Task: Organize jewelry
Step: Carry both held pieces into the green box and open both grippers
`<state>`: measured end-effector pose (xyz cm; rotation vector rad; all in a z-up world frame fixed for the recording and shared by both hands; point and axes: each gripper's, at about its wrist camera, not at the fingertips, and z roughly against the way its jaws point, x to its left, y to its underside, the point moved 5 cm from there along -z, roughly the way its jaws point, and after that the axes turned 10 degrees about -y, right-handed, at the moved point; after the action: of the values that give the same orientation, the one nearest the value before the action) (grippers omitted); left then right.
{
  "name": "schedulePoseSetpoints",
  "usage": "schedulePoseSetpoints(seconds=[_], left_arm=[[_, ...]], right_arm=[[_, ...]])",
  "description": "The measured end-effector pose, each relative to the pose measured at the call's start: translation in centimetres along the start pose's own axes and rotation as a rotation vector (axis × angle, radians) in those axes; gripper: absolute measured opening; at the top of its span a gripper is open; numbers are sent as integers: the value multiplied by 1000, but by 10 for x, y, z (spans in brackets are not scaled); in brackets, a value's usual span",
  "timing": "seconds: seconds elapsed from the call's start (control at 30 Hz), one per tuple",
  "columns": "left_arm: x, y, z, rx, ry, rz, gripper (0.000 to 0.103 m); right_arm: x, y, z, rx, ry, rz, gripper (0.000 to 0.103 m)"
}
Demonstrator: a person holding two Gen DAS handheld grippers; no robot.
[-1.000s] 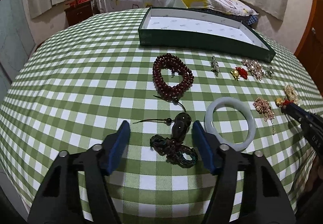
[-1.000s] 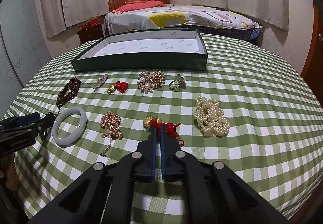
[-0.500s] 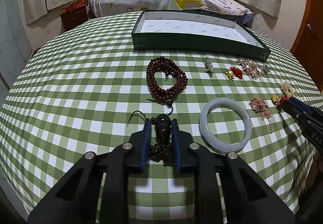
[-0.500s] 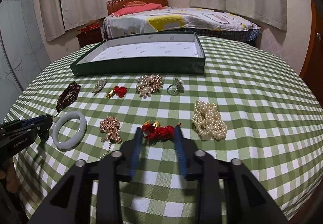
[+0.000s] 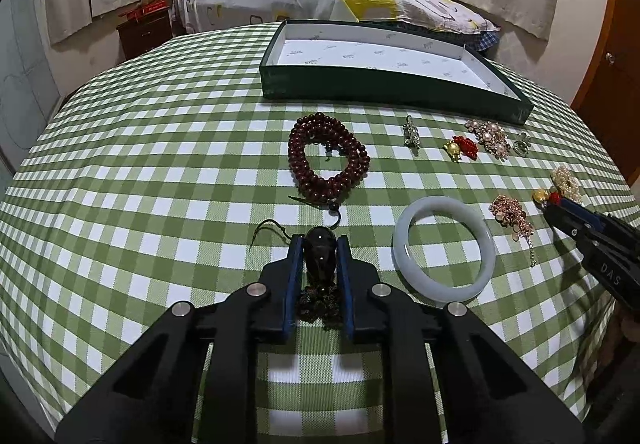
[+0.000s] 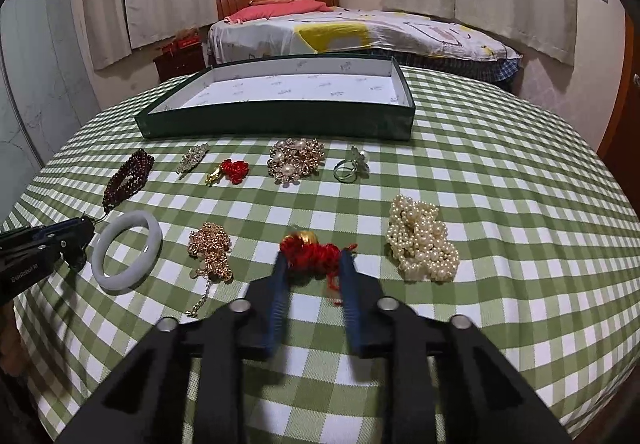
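Observation:
My left gripper (image 5: 319,244) is shut on a dark pendant (image 5: 320,258) with a tassel, resting on the checked cloth. In the right wrist view a red knotted charm (image 6: 310,250) with a gold bead lies between the fingers of my right gripper (image 6: 314,258). Those jaws are closing, blurred and still apart, one at each side of the knot. A shallow green tray (image 5: 384,88) with a white lining stands empty at the far side of the table, and its wall (image 6: 280,120) also faces the right wrist view.
On the cloth lie a pale bangle (image 5: 444,293), a dark red bead bracelet (image 5: 298,160), a gold chain (image 6: 212,246), a pearl bundle (image 6: 422,240), a pearl brooch (image 6: 296,160), a ring (image 6: 348,168) and a small red charm (image 6: 232,168). A bed stands behind the table.
The left jaws closed from wide onto the dark pendant. The right jaws, shut a second ago, opened around the red knot and have since narrowed a little.

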<state>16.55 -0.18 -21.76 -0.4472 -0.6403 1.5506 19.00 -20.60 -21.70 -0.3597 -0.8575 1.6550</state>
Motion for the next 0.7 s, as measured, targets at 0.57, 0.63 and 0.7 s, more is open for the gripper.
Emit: schedulePoseSetpoints(seconds=[0.57,0.63,0.7], left_arm=[[1,-8,13,-50,12,25,17],[1,-10,15,-57,15,27,17],[1,-13,18,-66,18,31,17]], right_arm=[[8,-9,20,-66,-27,-7,2],[9,-13,25,-81,-33,-12,2],[11,-16,29,-93,-36,-11,2]])
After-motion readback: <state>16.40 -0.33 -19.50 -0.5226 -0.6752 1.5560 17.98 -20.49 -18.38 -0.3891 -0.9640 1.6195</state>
